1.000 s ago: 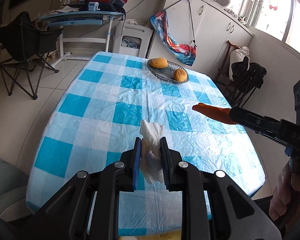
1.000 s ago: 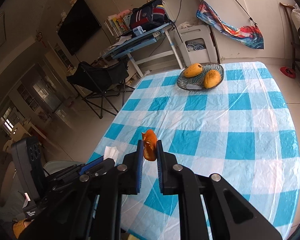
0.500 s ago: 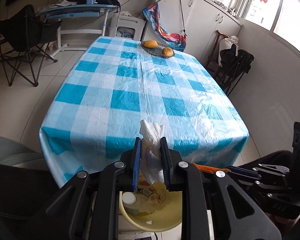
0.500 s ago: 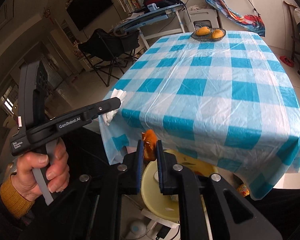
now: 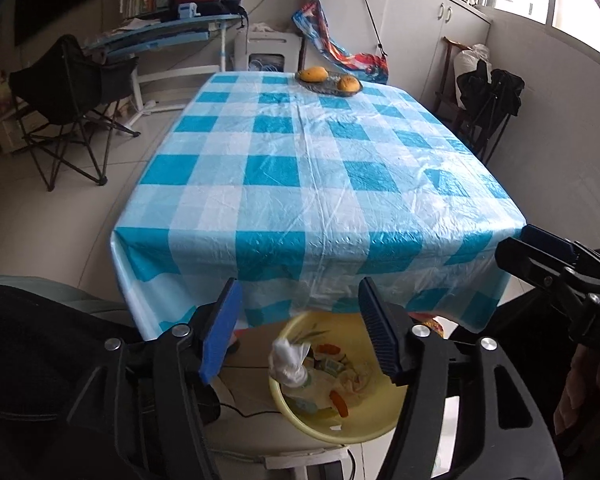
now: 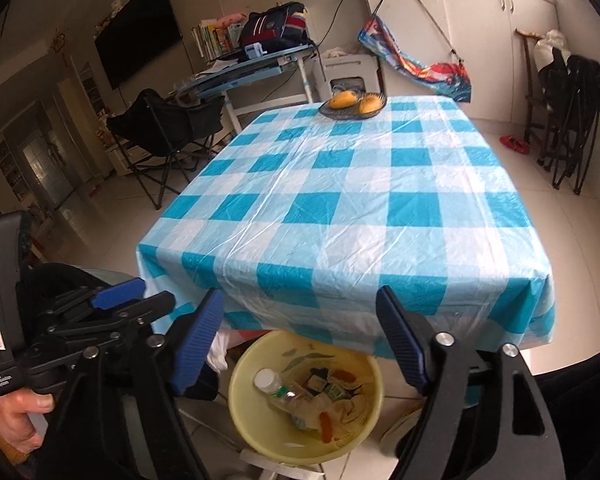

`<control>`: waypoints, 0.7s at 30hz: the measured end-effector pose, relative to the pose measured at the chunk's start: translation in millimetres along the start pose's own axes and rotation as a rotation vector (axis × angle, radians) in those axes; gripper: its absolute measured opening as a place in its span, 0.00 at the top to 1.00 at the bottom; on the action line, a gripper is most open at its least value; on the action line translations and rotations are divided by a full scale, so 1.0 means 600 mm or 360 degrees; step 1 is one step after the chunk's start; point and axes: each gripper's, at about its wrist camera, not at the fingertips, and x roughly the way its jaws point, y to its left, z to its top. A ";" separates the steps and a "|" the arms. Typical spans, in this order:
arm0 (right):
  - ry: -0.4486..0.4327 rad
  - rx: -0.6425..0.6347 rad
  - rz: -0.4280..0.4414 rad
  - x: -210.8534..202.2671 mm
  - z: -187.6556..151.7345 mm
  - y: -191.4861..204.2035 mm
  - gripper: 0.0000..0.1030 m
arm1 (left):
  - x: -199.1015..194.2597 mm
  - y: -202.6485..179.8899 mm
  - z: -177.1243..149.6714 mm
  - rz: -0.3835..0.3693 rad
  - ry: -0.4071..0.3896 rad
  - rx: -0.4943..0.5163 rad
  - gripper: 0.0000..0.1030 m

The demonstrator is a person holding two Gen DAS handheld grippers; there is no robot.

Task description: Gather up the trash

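A: Where is the trash being dropped?
B: Into the yellow bin [image 5: 300, 420] under the desk's [image 5: 308, 184] near edge; the tissue [image 5: 288, 364] is being released straight below the opening left tongs [image 5: 300, 332].
A: And the right tongs [image 6: 300, 340]?
B: Also being opened, nothing gripped, above the bin.

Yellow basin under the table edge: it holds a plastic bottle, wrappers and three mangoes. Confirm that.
Wrong on the mangoes. The yellow basin holds the plastic bottle and wrappers, but the two mangoes sit in the dish on the table, as the right wrist view shows.
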 end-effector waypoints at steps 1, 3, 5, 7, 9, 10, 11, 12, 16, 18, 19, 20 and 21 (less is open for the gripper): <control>-0.0029 -0.0023 -0.0040 0.000 0.003 0.002 0.18 | -0.005 0.001 0.003 0.0026 -0.0036 -0.0004 0.37; -0.0106 -0.0061 -0.0127 -0.006 0.007 0.007 0.10 | -0.014 0.003 0.007 0.0078 -0.0116 -0.0011 0.28; -0.0186 -0.0100 -0.0186 -0.014 0.009 0.010 0.09 | -0.025 0.004 0.012 0.0112 -0.0186 -0.0015 0.24; -0.0228 -0.0130 -0.0218 -0.017 0.011 0.012 0.08 | -0.031 0.007 0.016 0.0131 -0.0237 -0.0026 0.20; -0.0241 -0.0137 -0.0231 -0.017 0.012 0.011 0.07 | -0.035 0.011 0.019 0.0147 -0.0265 -0.0043 0.17; -0.0241 -0.0135 -0.0237 -0.016 0.013 0.009 0.07 | -0.035 0.012 0.020 0.0155 -0.0273 -0.0051 0.16; -0.0241 -0.0132 -0.0245 -0.015 0.013 0.010 0.07 | -0.035 0.014 0.021 0.0164 -0.0278 -0.0059 0.14; -0.0239 -0.0128 -0.0252 -0.014 0.014 0.008 0.07 | -0.035 0.015 0.021 0.0172 -0.0281 -0.0065 0.13; -0.0249 -0.0109 -0.0285 -0.014 0.013 0.005 0.07 | -0.036 0.018 0.022 0.0183 -0.0301 -0.0076 0.10; -0.0263 -0.0108 -0.0305 -0.017 0.012 0.007 0.07 | -0.038 0.017 0.022 0.0190 -0.0321 -0.0070 0.10; -0.0268 -0.0108 -0.0309 -0.018 0.012 0.007 0.07 | -0.040 0.015 0.021 0.0196 -0.0333 -0.0064 0.10; -0.0272 -0.0109 -0.0317 -0.018 0.012 0.007 0.07 | -0.042 0.013 0.020 0.0202 -0.0347 -0.0057 0.09; -0.0276 -0.0110 -0.0326 -0.018 0.012 0.008 0.07 | -0.044 0.013 0.021 0.0209 -0.0363 -0.0052 0.09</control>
